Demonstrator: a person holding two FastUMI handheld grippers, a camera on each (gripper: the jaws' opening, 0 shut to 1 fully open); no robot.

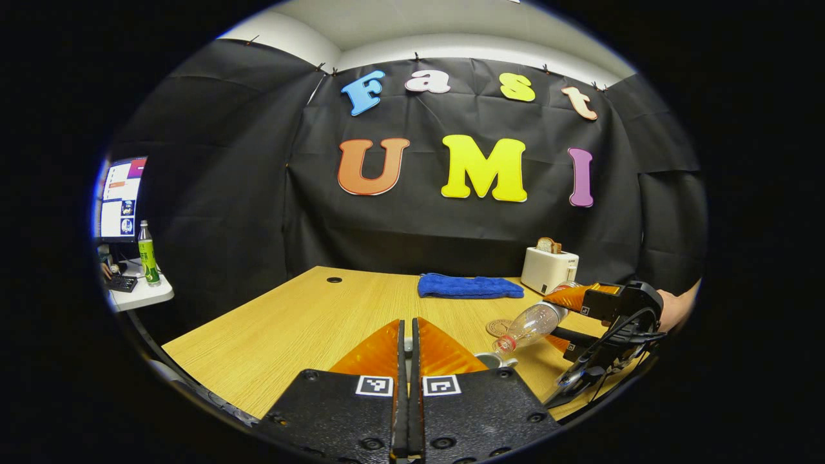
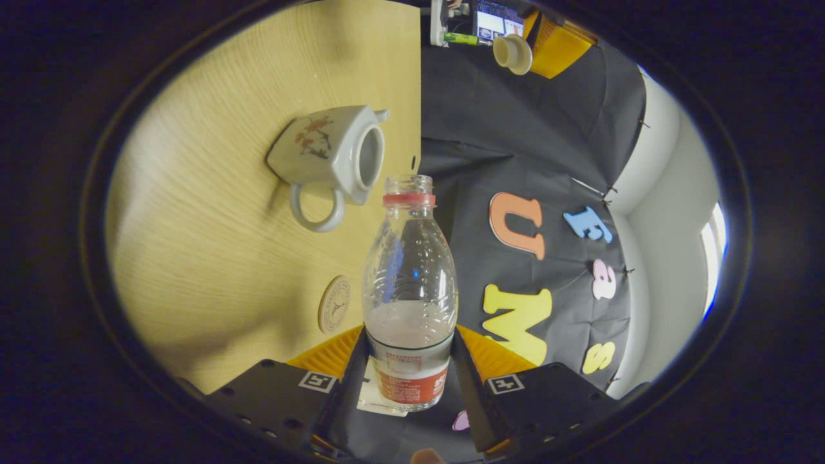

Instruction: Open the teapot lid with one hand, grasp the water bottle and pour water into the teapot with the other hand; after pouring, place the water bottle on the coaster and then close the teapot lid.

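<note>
My right gripper point(image 2: 410, 361) holds the water bottle point(image 2: 410, 283) near its bottom, with one finger pressed on each side. The bottle has no cap and is partly full of water. In the right gripper view the table point(image 2: 213, 270) looks turned on its side, so I am tipping the bottle over. Its open mouth is close to the teapot point(image 2: 329, 154). The teapot sits on the wood table with its lid off, and I can see into its round hole. Its handle loops out toward me. The round coaster point(image 2: 334, 304) lies flat on the table, near the bottle and a bit apart from the teapot.

In the left gripper view I see the same bottle point(image 1: 532, 324) leaning down, with its mouth just over the rim of the teapot point(image 1: 495, 359). The right gripper point(image 1: 583, 319) is clamped around it, and a hand point(image 1: 673, 310) holds that gripper from behind. The coaster point(image 1: 499, 327) lies just behind the bottle.

My left gripper point(image 1: 408, 335) is squeezed shut, with a small white thing just showing between its fingers. In the right gripper view that gripper point(image 2: 538, 48) is far off and holds the teapot lid point(image 2: 512, 53) up in the air.

At the back of the table lie a blue cloth point(image 1: 470, 286) and a white toaster point(image 1: 549, 269) with bread in it.
</note>
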